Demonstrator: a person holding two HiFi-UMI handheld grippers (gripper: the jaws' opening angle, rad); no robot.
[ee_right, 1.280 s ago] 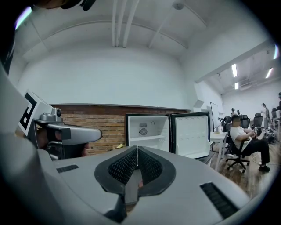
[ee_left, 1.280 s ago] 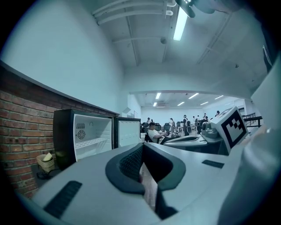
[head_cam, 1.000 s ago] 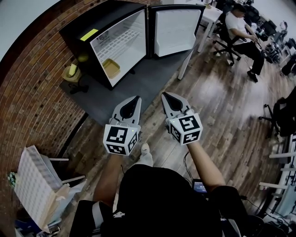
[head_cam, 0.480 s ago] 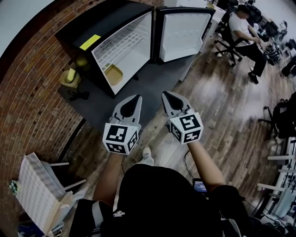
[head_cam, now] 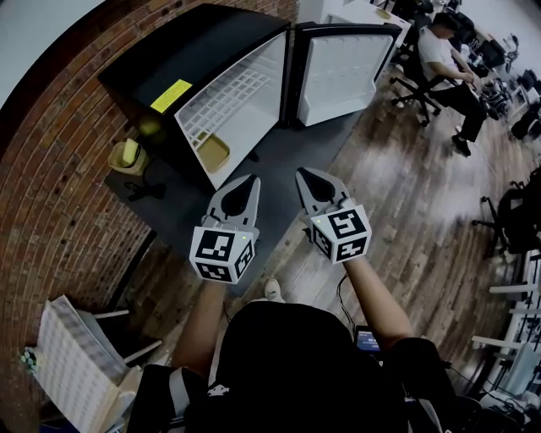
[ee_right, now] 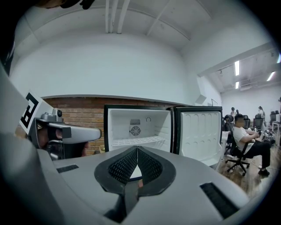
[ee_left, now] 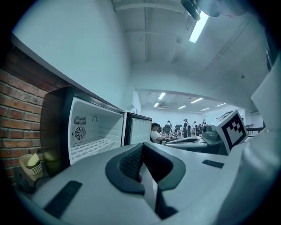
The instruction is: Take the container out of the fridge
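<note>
A black mini fridge [head_cam: 194, 72] stands against the brick wall with its door [head_cam: 342, 63] swung wide open. A shallow yellow container [head_cam: 213, 152] lies on the fridge floor below the white wire shelf [head_cam: 224, 97]. My left gripper [head_cam: 250, 180] and right gripper [head_cam: 302, 174] are held side by side over the dark mat, short of the fridge, both shut and empty. The fridge interior [ee_right: 136, 127] fills the right gripper view beyond the shut right gripper [ee_right: 137, 149]; the container is hidden there. The left gripper [ee_left: 141, 147] points past the fridge [ee_left: 88, 132].
A small yellow bin [head_cam: 127, 155] sits on the floor left of the fridge. A white rack [head_cam: 68, 347] leans at the lower left. A person sits on an office chair [head_cam: 444, 59] at the right, beside a white table [head_cam: 363, 17]. A dark mat [head_cam: 279, 152] covers the floor before the fridge.
The fridge has come nearer and lower in the head view as the person steps toward it. Both grippers keep their pose and stay shut.
</note>
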